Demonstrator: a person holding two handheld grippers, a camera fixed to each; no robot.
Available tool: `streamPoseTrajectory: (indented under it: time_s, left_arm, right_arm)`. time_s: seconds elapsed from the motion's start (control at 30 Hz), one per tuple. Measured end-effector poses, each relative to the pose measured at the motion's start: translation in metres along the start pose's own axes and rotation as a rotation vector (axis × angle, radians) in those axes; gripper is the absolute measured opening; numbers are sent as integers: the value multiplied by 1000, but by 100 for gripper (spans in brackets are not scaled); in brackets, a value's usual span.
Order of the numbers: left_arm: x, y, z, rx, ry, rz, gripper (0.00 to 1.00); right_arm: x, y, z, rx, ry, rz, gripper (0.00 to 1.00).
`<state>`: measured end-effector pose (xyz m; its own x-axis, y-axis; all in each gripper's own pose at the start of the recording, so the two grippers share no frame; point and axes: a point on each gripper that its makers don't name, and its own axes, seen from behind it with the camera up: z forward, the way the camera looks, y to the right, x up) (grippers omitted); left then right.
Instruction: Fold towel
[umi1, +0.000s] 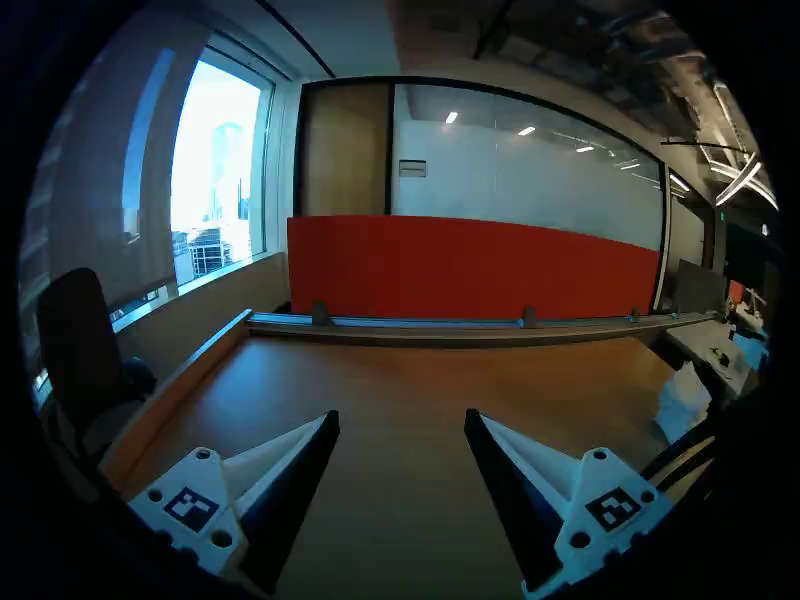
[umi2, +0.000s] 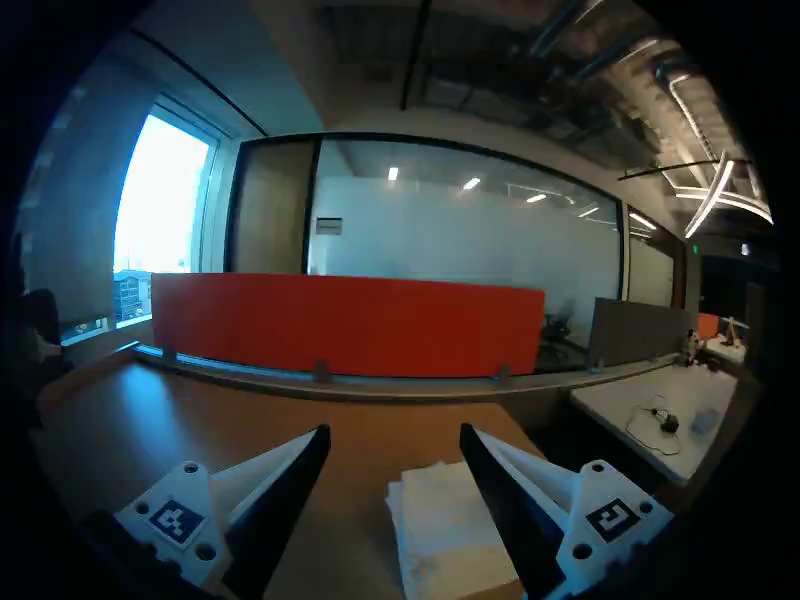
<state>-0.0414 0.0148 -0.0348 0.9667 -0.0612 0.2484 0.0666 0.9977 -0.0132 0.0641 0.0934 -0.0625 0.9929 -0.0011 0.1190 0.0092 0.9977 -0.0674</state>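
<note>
Left gripper (umi1: 400, 418): its two fingers stand wide apart with nothing between them; the gap looks down on bare wood.

Right gripper (umi2: 393, 432): also spread and holding nothing; neither finger can be seen touching cloth.

Towel (umi2: 440, 520): a white, flat, roughly rectangular bundle on the table, below the right gripper's gap and running under its right-hand finger. In the left gripper view, a white rumpled shape (umi1: 685, 400) at the far right margin is probably the same towel, well apart from the left gripper.

Table (umi1: 400, 370): a brown wooden top; the towel lies near the right-hand end, close to where the wood stops.

Beyond the table: a red divider (umi2: 350, 325) along the back edge, a bright window (umi1: 215, 170) and a dark chair (umi1: 75, 340) to the left, and a white desk (umi2: 650, 400) with a cable (umi2: 655, 415) to the right.

Done, as I judge it: the towel already looks compact, with stepped edges suggesting more than one layer, so some folding seems complete.

Left, as I judge it: either a last fold to halve it or nothing but tidying. Both grippers are free, so no fold is in hand right now.

Hard to make out: the towel's near end is cut off at the bottom of the right gripper view and its right side sits behind the finger. The number of layers cannot be counted. In the left gripper view the cloth is distorted and partly behind a dark shape I cannot identify.
</note>
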Motion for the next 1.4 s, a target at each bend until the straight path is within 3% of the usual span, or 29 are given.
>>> streamPoseTrajectory:
  time_s: [0.7,1.07,1.4]
  left_arm:
    - [23,-22,10,4,120,-24,93]
    - [12,-28,18,1,141,-20,93]
    - [-12,-19,30,-57,178,13,93]
  right_arm:
    - [21,-98,16,105,39,52,100]
    - [22,-115,26,96,37,64,100]
    - [7,-125,29,98,41,43,100]
